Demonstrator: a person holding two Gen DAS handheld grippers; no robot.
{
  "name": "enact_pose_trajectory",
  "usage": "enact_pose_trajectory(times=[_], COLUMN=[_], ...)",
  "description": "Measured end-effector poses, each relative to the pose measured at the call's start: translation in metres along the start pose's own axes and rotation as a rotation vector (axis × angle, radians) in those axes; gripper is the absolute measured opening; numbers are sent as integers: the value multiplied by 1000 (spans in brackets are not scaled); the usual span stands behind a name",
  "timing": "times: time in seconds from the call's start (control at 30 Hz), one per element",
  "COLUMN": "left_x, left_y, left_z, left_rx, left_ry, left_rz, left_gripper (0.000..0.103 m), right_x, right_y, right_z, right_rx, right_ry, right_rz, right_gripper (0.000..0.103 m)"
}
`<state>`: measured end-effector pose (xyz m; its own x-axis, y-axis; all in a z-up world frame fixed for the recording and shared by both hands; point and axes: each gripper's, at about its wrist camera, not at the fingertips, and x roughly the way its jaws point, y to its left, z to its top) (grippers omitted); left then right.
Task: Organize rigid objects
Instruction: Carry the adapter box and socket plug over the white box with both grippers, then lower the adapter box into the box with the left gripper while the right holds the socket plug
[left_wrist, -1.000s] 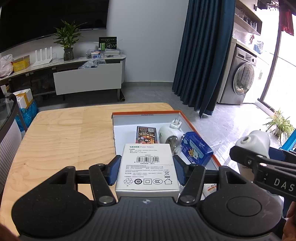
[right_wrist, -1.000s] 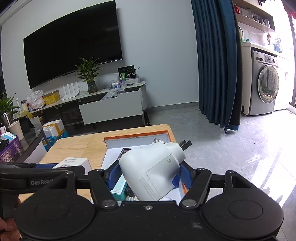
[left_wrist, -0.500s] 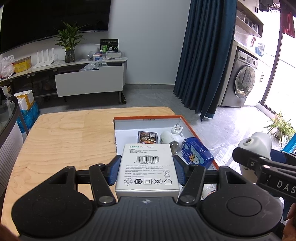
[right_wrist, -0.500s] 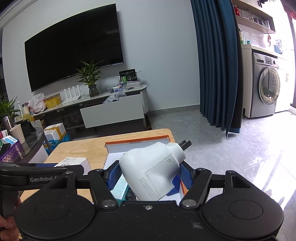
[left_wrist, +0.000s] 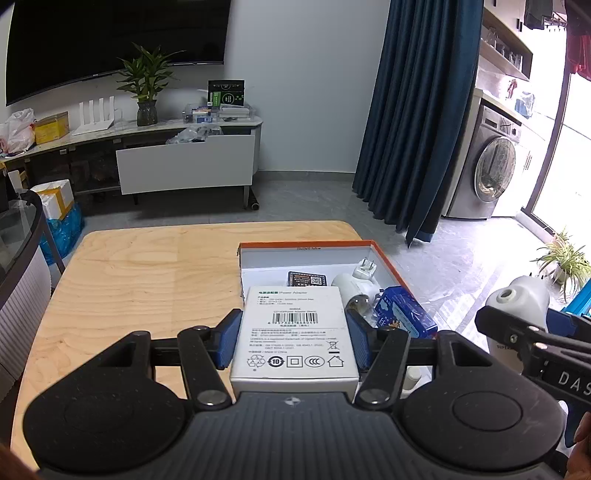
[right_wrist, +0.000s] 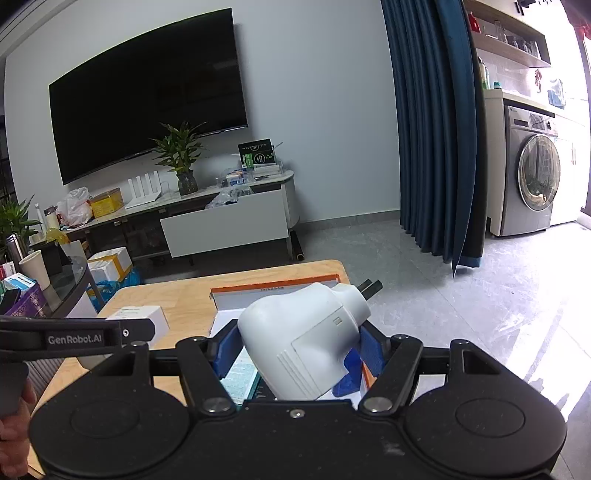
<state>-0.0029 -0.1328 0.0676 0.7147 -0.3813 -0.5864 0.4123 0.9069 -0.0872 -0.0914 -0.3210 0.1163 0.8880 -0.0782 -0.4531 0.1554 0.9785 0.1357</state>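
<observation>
My left gripper (left_wrist: 293, 341) is shut on a white power adapter box (left_wrist: 293, 332), held above the near end of an orange-rimmed white box tray (left_wrist: 306, 245) on the wooden table (left_wrist: 147, 277). In the tray lie a dark card pack (left_wrist: 306, 278), a white plug adapter (left_wrist: 360, 275) and a blue packet (left_wrist: 404, 314). My right gripper (right_wrist: 299, 349) is shut on a white plug-in device (right_wrist: 303, 343) with black prongs, held above the tray (right_wrist: 273, 286). The device (left_wrist: 515, 306) also shows at the right in the left wrist view.
The table's right edge drops to a grey floor. A blue curtain (left_wrist: 417, 129) and a washing machine (left_wrist: 491, 173) stand to the right. A TV stand (left_wrist: 177, 158) with a plant is at the back. A glass side table (right_wrist: 48, 284) with boxes stands at the left.
Both grippers have risen and pulled back a little with their objects still held. The tray looks farther away and more of the room shows.
</observation>
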Motion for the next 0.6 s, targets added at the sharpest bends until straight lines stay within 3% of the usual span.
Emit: enact_pose_trajectory(times=[0.6], left_x=[13], left_y=[-8], left_z=[-7], left_rx=[-3], left_ry=[37], left_rz=[-13], left_gripper=[60], right_x=[12], right_y=[-4], right_z=[-4], right_rx=[10], right_ry=[14], right_rz=[7], right_gripper=[79])
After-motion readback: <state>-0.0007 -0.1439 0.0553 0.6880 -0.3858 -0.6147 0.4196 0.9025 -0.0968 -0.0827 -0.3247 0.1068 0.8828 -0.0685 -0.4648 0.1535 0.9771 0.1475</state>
